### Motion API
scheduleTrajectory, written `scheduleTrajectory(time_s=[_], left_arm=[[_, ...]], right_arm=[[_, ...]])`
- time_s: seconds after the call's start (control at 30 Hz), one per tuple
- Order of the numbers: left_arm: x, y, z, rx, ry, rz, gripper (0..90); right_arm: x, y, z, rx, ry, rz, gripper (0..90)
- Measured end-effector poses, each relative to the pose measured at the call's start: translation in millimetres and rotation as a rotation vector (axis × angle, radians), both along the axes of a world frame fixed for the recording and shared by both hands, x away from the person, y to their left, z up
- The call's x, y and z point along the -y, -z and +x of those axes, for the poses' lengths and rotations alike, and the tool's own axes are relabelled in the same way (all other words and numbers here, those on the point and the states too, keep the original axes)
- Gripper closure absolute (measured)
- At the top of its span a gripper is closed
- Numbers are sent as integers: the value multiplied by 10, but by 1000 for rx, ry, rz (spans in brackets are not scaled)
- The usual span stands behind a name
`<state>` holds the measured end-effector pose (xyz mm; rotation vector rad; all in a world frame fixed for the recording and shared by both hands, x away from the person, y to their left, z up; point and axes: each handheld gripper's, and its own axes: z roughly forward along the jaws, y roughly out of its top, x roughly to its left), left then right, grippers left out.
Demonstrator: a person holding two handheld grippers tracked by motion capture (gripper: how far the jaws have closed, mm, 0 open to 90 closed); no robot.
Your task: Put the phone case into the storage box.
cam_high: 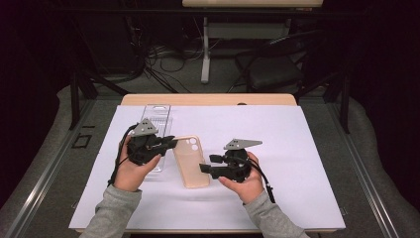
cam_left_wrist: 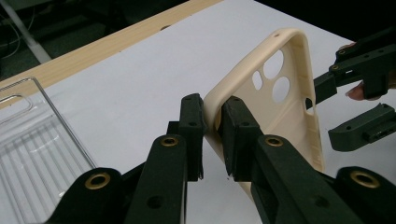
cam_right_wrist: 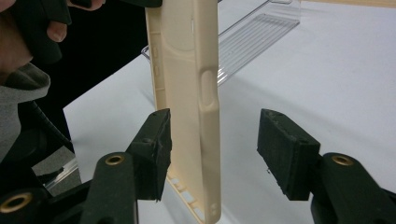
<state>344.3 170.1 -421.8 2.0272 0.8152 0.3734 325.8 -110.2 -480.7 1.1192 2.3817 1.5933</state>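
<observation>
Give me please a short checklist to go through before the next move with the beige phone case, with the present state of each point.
1. Left tongs pinch the rim of the beige soft plastic phone case: ok.
2. Right tongs closed on the case: not ok; the pads stand apart, one edge of the case between them, and the right pad is clear of it.
3. Case lifted off the white paper sheet: cannot tell; it is tilted up on one side.
4. Clear ribbed plastic tray apart from the case: ok, it lies beside it, behind the left tongs.
5. Camera cut-outs free of the pads: ok.
</observation>
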Motion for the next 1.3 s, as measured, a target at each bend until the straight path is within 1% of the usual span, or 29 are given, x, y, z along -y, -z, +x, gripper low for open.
scheduleTrajectory(time_s=[0.13, 0.23, 0.33, 0.4, 0.43, 0.63, 0.8, 0.9, 1.0, 1.07, 1.13, 1.17, 1.23, 1.3], left_arm=[[-12, 1, 5, 1, -4, -1, 796], [-20, 2, 8, 3, -9, -3, 796], [-32, 4, 14, 3, -12, -3, 796], [-39, 4, 17, 2, -14, -3, 796], [-45, 2, 19, 3, -15, -1, 796], [-72, -2, 26, 1, -23, -8, 796], [-108, -17, 30, 3, -33, -14, 796], [-128, -23, 32, 5, -36, -15, 796], [-133, -21, 35, 4, -37, -14, 796], [-132, -19, 37, 3, -35, -11, 796], [-127, -16, 37, 2, -35, -13, 796], [-125, -16, 35, 3, -37, -14, 796], [-126, -17, 34, 4, -36, -14, 796], [-131, -20, 34, 5, -36, -12, 796]], right_arm=[[8, -15, 4, 6, 7, -15, 424], [26, -28, 13, 7, 5, -16, 426], [48, -40, 24, 18, 2, -34, 442], [53, -43, 27, 34, 1, -44, 450], [58, -50, 27, 33, -2, -52, 459], [64, -86, 20, 26, -25, -54, 473], [64, -92, 19, 27, -28, -64, 472], [65, -91, 25, 20, -36, -73, 473], [56, -92, 22, 24, -48, -93, 471], [50, -92, 17, 23, -50, -98, 465], [47, -91, 18, 28, -49, -101, 460], [48, -89, 21, 41, -48, -97, 460], [53, -83, 29, 50, -35, -100, 449], [64, -76, 37, 69, -18, -119, 436]])
